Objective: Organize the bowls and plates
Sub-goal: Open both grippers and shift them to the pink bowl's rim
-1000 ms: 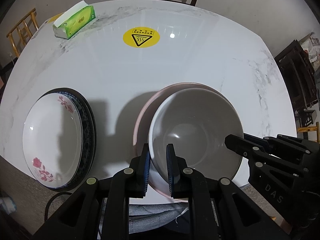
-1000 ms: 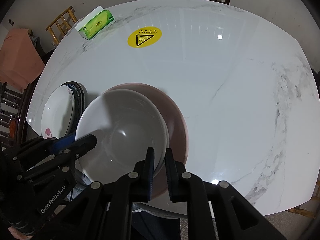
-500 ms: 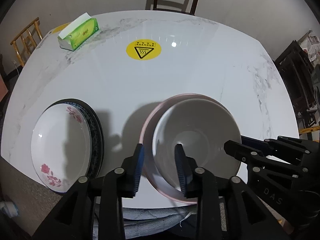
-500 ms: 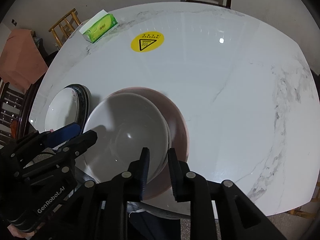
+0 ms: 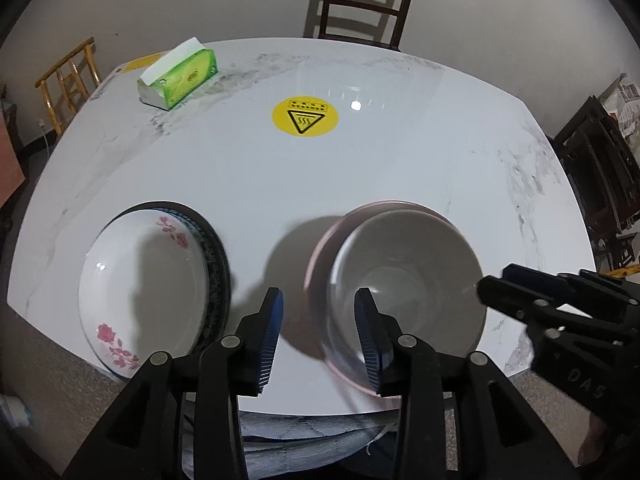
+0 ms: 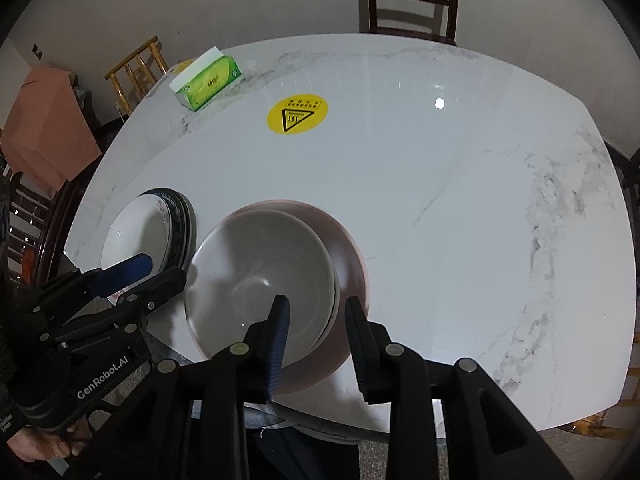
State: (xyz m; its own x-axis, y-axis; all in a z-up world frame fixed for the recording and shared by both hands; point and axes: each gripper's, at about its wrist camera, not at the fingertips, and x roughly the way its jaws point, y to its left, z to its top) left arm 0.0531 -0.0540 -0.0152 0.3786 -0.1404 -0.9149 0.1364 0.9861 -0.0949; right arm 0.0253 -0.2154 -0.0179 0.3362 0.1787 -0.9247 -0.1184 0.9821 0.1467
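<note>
A white marble-veined worktop (image 5: 400, 168) fills the room's middle, a lamp glinting on it. A dark wooden chair (image 5: 362, 4) stands at its far side against a pale wall (image 5: 240, 8); a yellow wooden chair (image 5: 70, 76) stands left.

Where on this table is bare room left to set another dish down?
Bare marble table runs right of the pink bowl and beyond it up to the yellow warning sticker. The near left edge is crowded: the floral plate on its dark plate.

Each black hand-held gripper (image 5: 318, 334) has blue ribbed pads (image 6: 280, 334) and silver screws.
</note>
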